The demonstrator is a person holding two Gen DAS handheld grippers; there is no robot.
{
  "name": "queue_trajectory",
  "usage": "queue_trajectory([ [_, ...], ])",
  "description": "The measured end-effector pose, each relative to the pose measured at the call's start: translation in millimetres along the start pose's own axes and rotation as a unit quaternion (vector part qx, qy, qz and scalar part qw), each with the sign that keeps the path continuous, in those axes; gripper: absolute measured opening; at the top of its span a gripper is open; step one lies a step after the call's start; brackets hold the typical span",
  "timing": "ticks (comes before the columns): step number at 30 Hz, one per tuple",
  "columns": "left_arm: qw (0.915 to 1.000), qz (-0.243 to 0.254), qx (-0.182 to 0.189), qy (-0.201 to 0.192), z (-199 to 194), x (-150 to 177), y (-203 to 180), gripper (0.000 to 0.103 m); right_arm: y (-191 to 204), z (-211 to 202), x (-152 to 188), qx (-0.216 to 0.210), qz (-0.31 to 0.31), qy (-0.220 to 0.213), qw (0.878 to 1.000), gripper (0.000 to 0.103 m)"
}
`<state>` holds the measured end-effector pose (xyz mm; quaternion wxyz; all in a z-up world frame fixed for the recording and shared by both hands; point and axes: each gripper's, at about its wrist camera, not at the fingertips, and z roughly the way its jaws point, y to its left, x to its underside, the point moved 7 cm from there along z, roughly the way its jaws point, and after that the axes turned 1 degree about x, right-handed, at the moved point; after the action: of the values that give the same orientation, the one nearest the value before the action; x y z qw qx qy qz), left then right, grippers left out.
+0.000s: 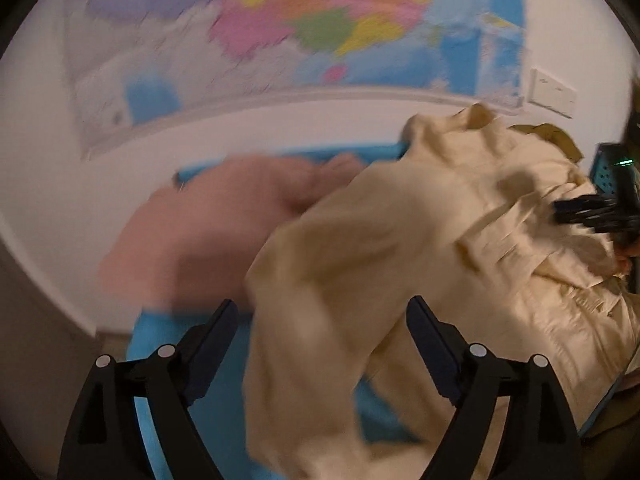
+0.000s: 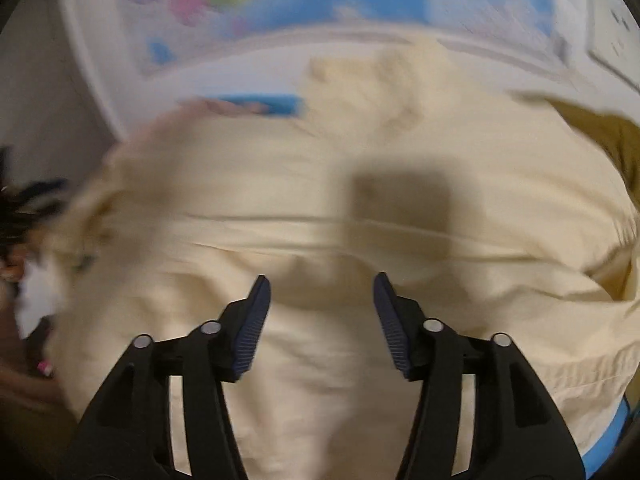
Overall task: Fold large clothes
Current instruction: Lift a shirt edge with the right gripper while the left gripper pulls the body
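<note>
A large cream garment (image 1: 420,248) lies crumpled on a blue surface (image 1: 200,412); it fills the right wrist view (image 2: 320,208) too. A pink garment (image 1: 208,232) lies to its left. My left gripper (image 1: 322,312) is open, with a hanging fold of the cream cloth between its fingers, not pinched. My right gripper (image 2: 322,288) is open just above the cream cloth, holding nothing. The right gripper also shows at the right edge of the left wrist view (image 1: 592,208), against the cloth. Both views are motion-blurred.
A coloured wall map (image 1: 280,32) hangs on the white wall behind the surface. A white wall switch plate (image 1: 554,94) is to its right. An olive-brown cloth (image 2: 600,136) lies at the far right. A floor strip (image 1: 40,340) shows at left.
</note>
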<state>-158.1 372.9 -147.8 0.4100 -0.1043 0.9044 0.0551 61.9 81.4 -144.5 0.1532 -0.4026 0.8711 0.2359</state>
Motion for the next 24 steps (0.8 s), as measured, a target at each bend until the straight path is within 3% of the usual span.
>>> queue_trajectory([
  [2,0.9996,-0.016,0.000,0.023,11,19,11,0.083,38,-8,-3,-0.052,-0.027,-0.013,0.998,0.063],
  [5,0.9989,-0.028,0.005,0.037,18,37,17,0.077,112,-4,2,-0.151,-0.086,-0.003,0.985,0.064],
  [6,0.9988,-0.030,0.012,0.037,18,40,18,0.066,134,1,3,-0.175,-0.105,0.004,0.979,0.066],
  [7,0.9986,-0.032,0.015,0.039,18,41,19,0.049,158,6,5,-0.200,-0.123,0.012,0.972,0.068],
  [9,0.9981,-0.034,0.030,0.042,18,41,20,0.031,210,20,16,-0.251,-0.163,0.031,0.954,0.075],
  [10,0.9981,-0.031,0.032,0.042,17,40,18,0.023,232,27,19,-0.265,-0.181,0.038,0.946,0.076],
  [14,0.9979,-0.027,0.038,0.044,16,32,14,0.018,312,60,44,-0.315,-0.232,0.080,0.917,0.088],
  [16,0.9976,-0.026,0.041,0.049,17,28,15,0.014,326,77,57,-0.302,-0.245,0.095,0.916,0.088],
  [19,0.9970,-0.021,0.046,0.059,16,22,15,0.012,347,105,61,-0.282,-0.250,0.114,0.919,0.061],
  [20,0.9967,-0.021,0.051,0.060,15,20,15,0.012,350,108,59,-0.291,-0.240,0.124,0.918,0.030],
  [21,0.9963,-0.023,0.056,0.060,12,14,13,0.011,351,105,56,-0.305,-0.229,0.128,0.916,0.019],
  [24,0.9966,-0.025,0.070,0.037,-2,-13,9,0.013,339,69,28,-0.349,-0.200,0.093,0.911,0.017],
])
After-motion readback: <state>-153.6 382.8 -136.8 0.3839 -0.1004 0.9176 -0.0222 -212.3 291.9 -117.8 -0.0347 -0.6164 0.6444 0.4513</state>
